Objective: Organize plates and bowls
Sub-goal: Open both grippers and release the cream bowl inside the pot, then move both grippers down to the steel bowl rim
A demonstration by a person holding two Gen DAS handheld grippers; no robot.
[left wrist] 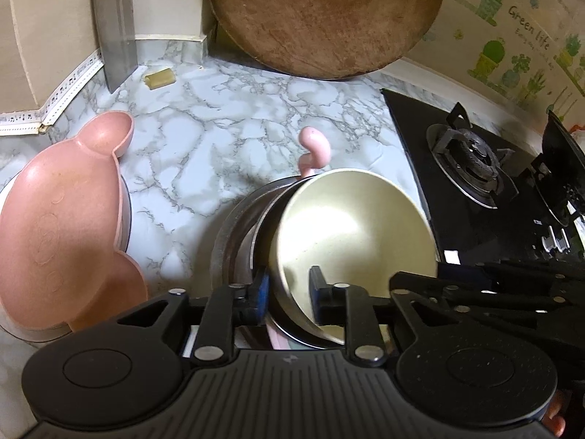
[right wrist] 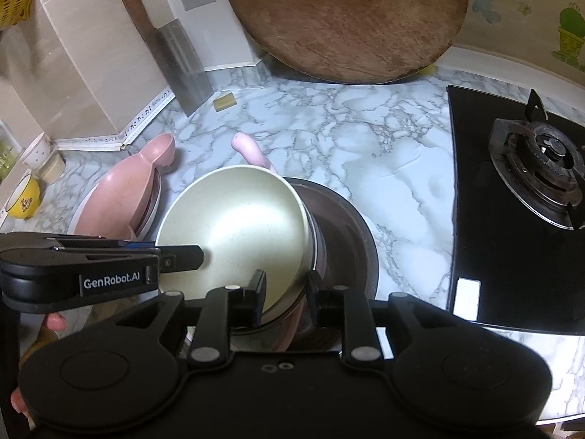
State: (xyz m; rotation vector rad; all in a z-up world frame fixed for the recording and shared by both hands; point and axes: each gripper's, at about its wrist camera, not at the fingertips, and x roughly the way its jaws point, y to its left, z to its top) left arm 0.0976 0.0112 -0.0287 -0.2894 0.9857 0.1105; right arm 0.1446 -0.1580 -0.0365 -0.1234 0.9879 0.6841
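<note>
A cream bowl (left wrist: 351,226) (right wrist: 234,226) leans tilted inside a stack of a steel bowl (left wrist: 234,234) and a dark bowl (right wrist: 351,241) on the marble counter. My left gripper (left wrist: 289,281) straddles the cream bowl's near-left rim, one finger inside and one outside, with a gap showing, so it is open. My right gripper (right wrist: 287,285) straddles the near-right rim the same way and is also open. A pink curved handle (left wrist: 314,146) (right wrist: 248,150) sticks up behind the stack. To the left, a pink bear-shaped plate (left wrist: 65,212) (right wrist: 128,190) lies on a white plate.
A round wooden chopping board (left wrist: 321,18) and a cleaver (left wrist: 115,29) lean on the back wall. A black gas hob (right wrist: 512,197) lies to the right. A yellow bowl (right wrist: 23,197) and a small cup (right wrist: 40,157) stand far left. A person's fingers (right wrist: 55,322) hold the left gripper.
</note>
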